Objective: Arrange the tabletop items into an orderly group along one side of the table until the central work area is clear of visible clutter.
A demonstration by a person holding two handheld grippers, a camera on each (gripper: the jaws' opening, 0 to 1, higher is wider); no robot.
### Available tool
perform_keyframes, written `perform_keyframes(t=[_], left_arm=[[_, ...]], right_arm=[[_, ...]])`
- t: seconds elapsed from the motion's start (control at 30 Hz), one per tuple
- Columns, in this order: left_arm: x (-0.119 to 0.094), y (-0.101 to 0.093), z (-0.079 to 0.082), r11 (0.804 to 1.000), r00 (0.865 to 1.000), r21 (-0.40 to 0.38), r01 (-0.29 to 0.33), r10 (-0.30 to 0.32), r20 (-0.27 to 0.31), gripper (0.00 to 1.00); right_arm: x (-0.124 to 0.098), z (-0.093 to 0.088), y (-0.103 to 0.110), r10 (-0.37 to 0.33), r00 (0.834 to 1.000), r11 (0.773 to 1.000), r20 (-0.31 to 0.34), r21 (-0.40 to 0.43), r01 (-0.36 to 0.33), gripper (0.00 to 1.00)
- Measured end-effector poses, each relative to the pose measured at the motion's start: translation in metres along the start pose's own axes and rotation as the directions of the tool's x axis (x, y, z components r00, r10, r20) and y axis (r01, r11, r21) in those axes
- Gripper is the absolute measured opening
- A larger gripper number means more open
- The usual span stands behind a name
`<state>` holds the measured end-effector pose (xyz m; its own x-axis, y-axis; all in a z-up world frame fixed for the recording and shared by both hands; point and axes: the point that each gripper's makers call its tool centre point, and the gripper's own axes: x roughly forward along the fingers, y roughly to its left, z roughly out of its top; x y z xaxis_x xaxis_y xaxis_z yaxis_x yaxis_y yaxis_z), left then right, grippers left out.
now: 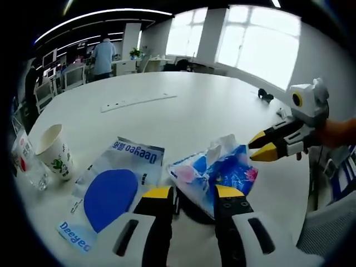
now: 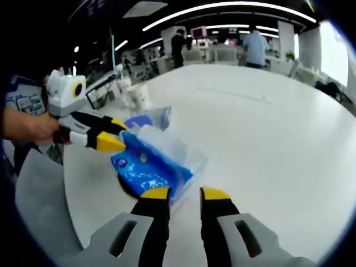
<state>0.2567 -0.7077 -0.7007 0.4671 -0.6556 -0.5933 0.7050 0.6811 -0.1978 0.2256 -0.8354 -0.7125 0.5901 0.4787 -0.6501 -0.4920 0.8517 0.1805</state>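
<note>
a large white counter (image 1: 183,119) in an open office is seen, with desks, windows and standing people far behind it. the tissue pack (image 1: 214,172), blue and white with tissue puffed out of its top, is taken as the landmark; it lies near the counter's edge. the left tongs (image 1: 192,194) are set spread around the pack's near end, one jaw on either side, apparently so that it can be gripped; whether the jaws touch it cannot be told. the right tongs (image 1: 261,147) are brought in just beside the pack's other end, jaws slightly parted and holding nothing, probably to steady it or share the lift. in the right gripper view the right tongs (image 2: 181,194) stand spread at the pack (image 2: 153,167).

counted: one tissue pack; one flat pouch (image 1: 114,186) with a blue oval, touching the pack's side; one paper cup (image 1: 55,150) beyond the pouch; one clear cup (image 1: 25,158) beside that; one pale strip (image 1: 139,102) and one small dark object (image 1: 266,95), both well apart from the pack.
</note>
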Motion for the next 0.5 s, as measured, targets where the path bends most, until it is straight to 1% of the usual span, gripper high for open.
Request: perform_keyframes(t=[0.13,0.27,0.5], left_arm=[[0.0021,-0.0007,-0.0013,1.000,1.000,-0.010,0.008,-0.009,-0.010,0.23],[0.0032,-0.0041,-0.0024,1.000,1.000,-0.015,0.019,-0.019,-0.022,0.16],[0.0052,-0.0062,-0.0044,0.999,0.999,-0.031,0.020,-0.022,-0.039,0.14]], right_arm=[[0.0024,-0.0016,-0.0001,0.006,1.000,1.000,-0.007,0.007,-0.006,0.13],[0.0036,-0.0028,0.0016,0.017,1.000,1.000,-0.011,0.008,-0.016,0.06],[0.0046,-0.0058,0.0002,0.021,1.000,0.999,-0.016,0.025,-0.021,0.02]])
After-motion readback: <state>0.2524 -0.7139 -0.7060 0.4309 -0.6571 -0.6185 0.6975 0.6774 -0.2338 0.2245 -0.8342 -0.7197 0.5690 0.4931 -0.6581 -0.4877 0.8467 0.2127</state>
